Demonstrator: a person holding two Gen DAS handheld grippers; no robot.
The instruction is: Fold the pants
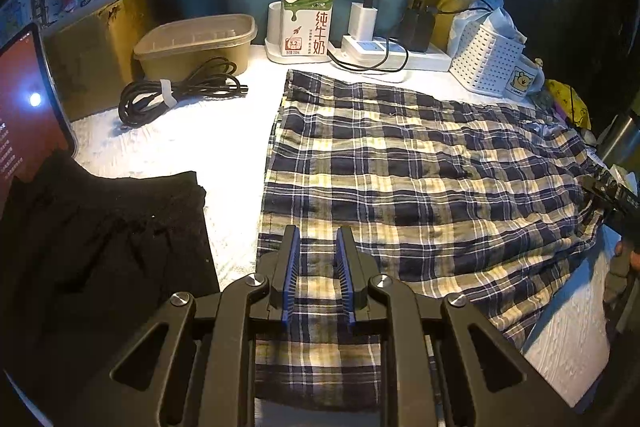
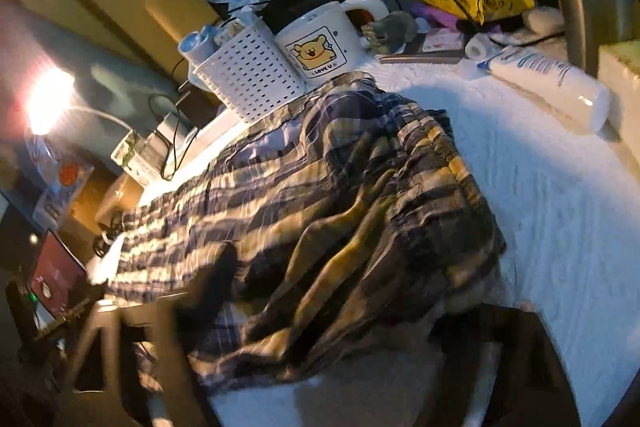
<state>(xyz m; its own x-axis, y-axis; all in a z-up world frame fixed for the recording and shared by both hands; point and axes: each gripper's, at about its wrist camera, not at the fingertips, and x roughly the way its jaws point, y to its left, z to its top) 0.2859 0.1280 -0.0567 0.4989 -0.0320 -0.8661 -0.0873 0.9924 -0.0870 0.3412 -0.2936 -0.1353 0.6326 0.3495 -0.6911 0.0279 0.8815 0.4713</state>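
Plaid navy-and-cream pants [image 1: 420,179] lie spread flat on the white table cover, hem end toward the left. My left gripper [image 1: 318,247] hovers over their near left corner; its blue-padded fingers [image 1: 292,267] stand apart with cloth beneath them, not pinched. In the right wrist view the pants [image 2: 340,207] are bunched and draped over the gripper; its dark fingers [image 2: 212,283] are blurred and mostly covered by cloth. The right gripper's body [image 1: 612,191] shows at the right edge of the left wrist view, at the pants' waist end.
A black garment [image 1: 104,239] lies left of the pants. At the back stand a lidded food tub [image 1: 196,43], coiled cable [image 1: 176,95], milk carton [image 1: 306,19], power strip [image 1: 392,53], white basket [image 1: 486,57] and bear mug [image 2: 320,43]. A tablet [image 1: 24,107] leans at left. A white tube [image 2: 548,79] lies at right.
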